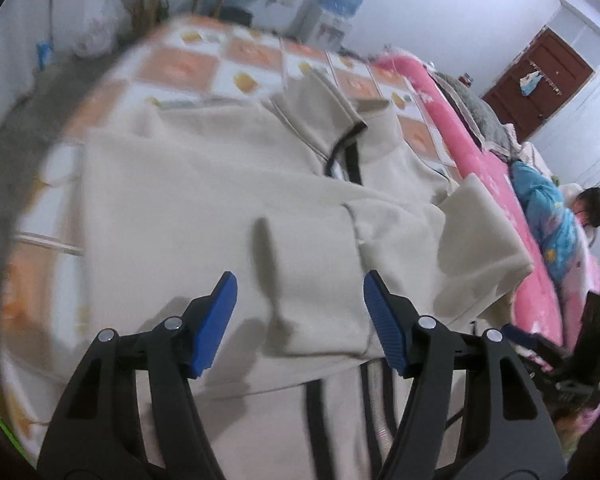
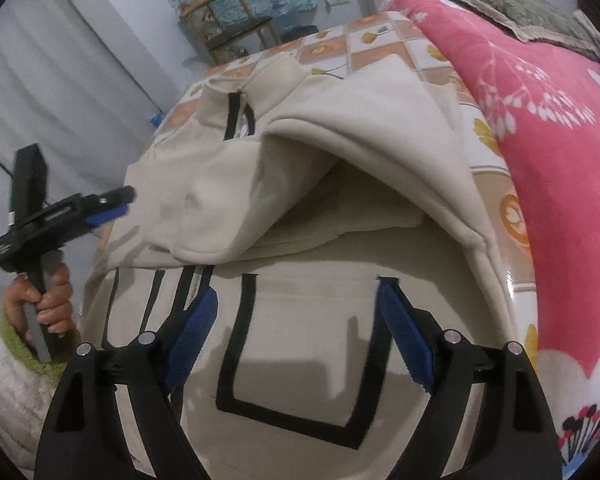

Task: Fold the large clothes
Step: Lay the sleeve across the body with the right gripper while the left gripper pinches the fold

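A large cream jacket with black trim (image 1: 204, 184) lies spread on the bed, its sleeves folded across the body. It also shows in the right wrist view (image 2: 300, 340), with a black-outlined pocket (image 2: 296, 392) near me and one sleeve (image 2: 380, 136) arched over the body. My left gripper (image 1: 300, 284) is open and empty, just above a folded sleeve (image 1: 312, 280). My right gripper (image 2: 298, 304) is open and empty over the jacket's lower front. The left gripper also shows from the side in the right wrist view (image 2: 120, 200), at the jacket's left edge.
The bed has an orange and white checked sheet (image 1: 188, 64) (image 2: 380, 44). A pink blanket (image 1: 480, 160) (image 2: 548, 152) lies along the right side. A person (image 1: 588, 208) lies under a blue cover there. A water dispenser (image 1: 336, 4) and a wooden chair (image 2: 236, 28) stand beyond the bed.
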Motion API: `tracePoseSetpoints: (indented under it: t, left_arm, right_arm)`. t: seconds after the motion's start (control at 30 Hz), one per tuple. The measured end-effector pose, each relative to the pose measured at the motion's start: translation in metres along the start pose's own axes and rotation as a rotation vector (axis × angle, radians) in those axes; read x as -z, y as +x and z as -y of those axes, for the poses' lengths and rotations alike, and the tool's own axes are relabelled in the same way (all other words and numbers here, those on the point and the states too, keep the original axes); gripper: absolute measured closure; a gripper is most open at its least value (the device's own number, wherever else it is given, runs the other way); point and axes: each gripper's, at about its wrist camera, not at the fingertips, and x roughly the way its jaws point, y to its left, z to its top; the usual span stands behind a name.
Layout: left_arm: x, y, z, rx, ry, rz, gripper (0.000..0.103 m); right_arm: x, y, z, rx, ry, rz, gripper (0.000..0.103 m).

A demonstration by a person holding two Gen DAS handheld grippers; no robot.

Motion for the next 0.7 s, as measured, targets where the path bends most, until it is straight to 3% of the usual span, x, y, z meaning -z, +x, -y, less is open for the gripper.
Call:
tracePoseSetpoints:
  t: [0.13, 0.27, 0.47, 0.6, 0.67, 0.7]
  left_arm:
    - [-0.005, 0.028, 0.007, -0.038, -0.017, -0.059, 0.045]
    - [0.005, 0.043, 0.017, -0.155, 0.067, -0.075, 0.046]
    - [0.015, 0.045, 0.031, -0.244, 0.159, -0.041, 0.049]
    - [0.023, 0.050, 0.048, -0.306, 0.299, -0.022, 0.058]
    - [0.024, 0.049, 0.049, -0.299, 0.305, -0.018, 0.065]
    - [0.023, 0.048, 0.050, -0.310, 0.303, -0.011, 0.074]
  right_arm:
    - [0.004, 0.001, 0.013, 0.002, 0.047, -0.001, 0.021]
    - [0.007, 0.006, 0.018, -0.006, 0.076, -0.013, 0.021]
    - [0.004, 0.012, 0.014, 0.011, 0.085, -0.019, 0.021]
    - [0.004, 0.016, 0.014, 0.030, 0.098, -0.033, 0.021]
    - [0.005, 0.018, 0.016, 0.038, 0.104, -0.042, 0.021]
    - [0.006, 0.019, 0.017, 0.043, 0.106, -0.046, 0.021]
